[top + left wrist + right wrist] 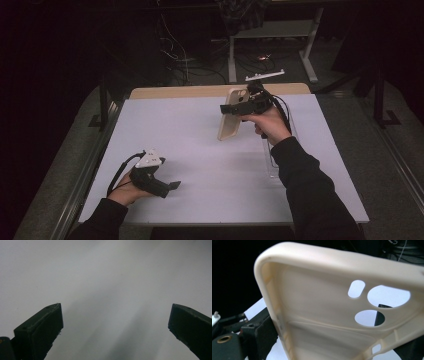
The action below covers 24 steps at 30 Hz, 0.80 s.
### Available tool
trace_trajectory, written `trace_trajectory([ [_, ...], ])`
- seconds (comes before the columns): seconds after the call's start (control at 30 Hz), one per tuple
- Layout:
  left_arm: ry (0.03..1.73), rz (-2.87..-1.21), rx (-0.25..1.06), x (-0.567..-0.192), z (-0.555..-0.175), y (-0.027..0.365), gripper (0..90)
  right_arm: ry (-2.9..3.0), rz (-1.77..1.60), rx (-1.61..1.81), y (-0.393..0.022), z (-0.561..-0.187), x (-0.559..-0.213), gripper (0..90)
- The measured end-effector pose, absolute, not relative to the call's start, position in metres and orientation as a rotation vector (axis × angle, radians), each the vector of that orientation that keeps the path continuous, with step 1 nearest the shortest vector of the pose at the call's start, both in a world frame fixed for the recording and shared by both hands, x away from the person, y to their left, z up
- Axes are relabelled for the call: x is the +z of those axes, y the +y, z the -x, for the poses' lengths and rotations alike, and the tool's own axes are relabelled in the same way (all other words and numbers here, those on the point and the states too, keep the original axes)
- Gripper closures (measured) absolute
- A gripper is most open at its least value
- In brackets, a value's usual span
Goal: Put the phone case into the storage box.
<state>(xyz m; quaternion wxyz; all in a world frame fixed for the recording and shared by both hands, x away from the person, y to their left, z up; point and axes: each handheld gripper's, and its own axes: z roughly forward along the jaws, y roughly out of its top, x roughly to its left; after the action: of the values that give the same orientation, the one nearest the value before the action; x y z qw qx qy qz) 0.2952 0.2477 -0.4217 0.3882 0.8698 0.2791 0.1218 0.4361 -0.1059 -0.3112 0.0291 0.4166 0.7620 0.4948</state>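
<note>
high view. we see the right gripper (239,109) raised over the far right part of the white table (200,135), its jaws clamped across the upper end of a cream phone case (229,116). the case hangs upright, its long axis near vertical, the camera-cutout end at the top beside the jaws and the lower end close above the table surface; we cannot tell whether that end touches. the left gripper (170,187) rests low at the near left, well apart from the case, pointing right across the table. a clear tray (272,165) lies just right of the case, under the right forearm.

left gripper view. we see the two black jaws standing wide apart with nothing between them, over bare white table (105,277).

right gripper view. we look into the hollow inner face of the phone case (317,305), the camera cutouts at the right, one side wall pinched at the lower left by a jaw, the other jaw showing dark through a cutout.

we judge that the coming move turns on this: the case lies to the right of and beyond the idle left gripper, with its free lower end the nearest part to reach for, while the right hand is already on it.
</note>
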Motion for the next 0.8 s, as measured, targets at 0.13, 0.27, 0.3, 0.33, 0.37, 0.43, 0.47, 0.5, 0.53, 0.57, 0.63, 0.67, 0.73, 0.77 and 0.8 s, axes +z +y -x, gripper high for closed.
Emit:
trace_trajectory([
  [0.13,0.713,-2.216,0.320,-0.421,-0.295,0.248,0.0,2.333,-1.300,1.499,-0.113,-0.438,-0.304,7.4],
  [0.27,0.716,-2.218,0.323,-0.421,-0.295,0.248,0.0,2.313,-1.322,1.474,-0.121,-0.443,-0.298,7.4],
  [0.3,0.719,-2.211,0.323,-0.421,-0.295,0.247,0.0,2.310,-1.330,1.466,-0.123,-0.444,-0.297,7.4],
  [0.33,0.716,-2.214,0.325,-0.421,-0.295,0.247,0.0,2.304,-1.338,1.454,-0.125,-0.445,-0.295,7.4],
  [0.37,0.720,-2.212,0.325,-0.422,-0.295,0.247,0.0,2.291,-1.344,1.452,-0.128,-0.446,-0.294,7.4],
  [0.43,0.718,-2.217,0.325,-0.421,-0.295,0.248,0.0,2.272,-1.356,1.451,-0.135,-0.447,-0.291,7.4],
  [0.47,0.717,-2.217,0.329,-0.421,-0.295,0.248,0.0,2.262,-1.361,1.447,-0.139,-0.448,-0.289,7.4],
  [0.5,0.717,-2.217,0.329,-0.421,-0.295,0.248,0.0,2.256,-1.365,1.441,-0.142,-0.449,-0.287,7.4],
  [0.53,0.720,-2.214,0.329,-0.421,-0.295,0.247,0.0,2.246,-1.372,1.432,-0.145,-0.450,-0.285,7.4],
  [0.57,0.724,-2.210,0.329,-0.422,-0.295,0.247,0.0,2.236,-1.374,1.422,-0.148,-0.451,-0.284,7.4],
  [0.63,0.724,-2.210,0.331,-0.422,-0.294,0.247,0.0,2.218,-1.383,1.409,-0.154,-0.453,-0.283,7.5],
  [0.67,0.715,-2.216,0.336,-0.420,-0.294,0.247,0.0,2.214,-1.396,1.405,-0.156,-0.454,-0.283,7.5],
  [0.73,0.716,-2.209,0.337,-0.420,-0.294,0.247,0.0,2.204,-1.404,1.383,-0.160,-0.456,-0.283,7.5],
  [0.77,0.715,-2.214,0.338,-0.420,-0.294,0.247,0.0,2.194,-1.413,1.376,-0.162,-0.456,-0.283,7.5],
  [0.8,0.714,-2.217,0.340,-0.420,-0.294,0.247,0.0,2.189,-1.418,1.376,-0.164,-0.458,-0.283,7.5],
])
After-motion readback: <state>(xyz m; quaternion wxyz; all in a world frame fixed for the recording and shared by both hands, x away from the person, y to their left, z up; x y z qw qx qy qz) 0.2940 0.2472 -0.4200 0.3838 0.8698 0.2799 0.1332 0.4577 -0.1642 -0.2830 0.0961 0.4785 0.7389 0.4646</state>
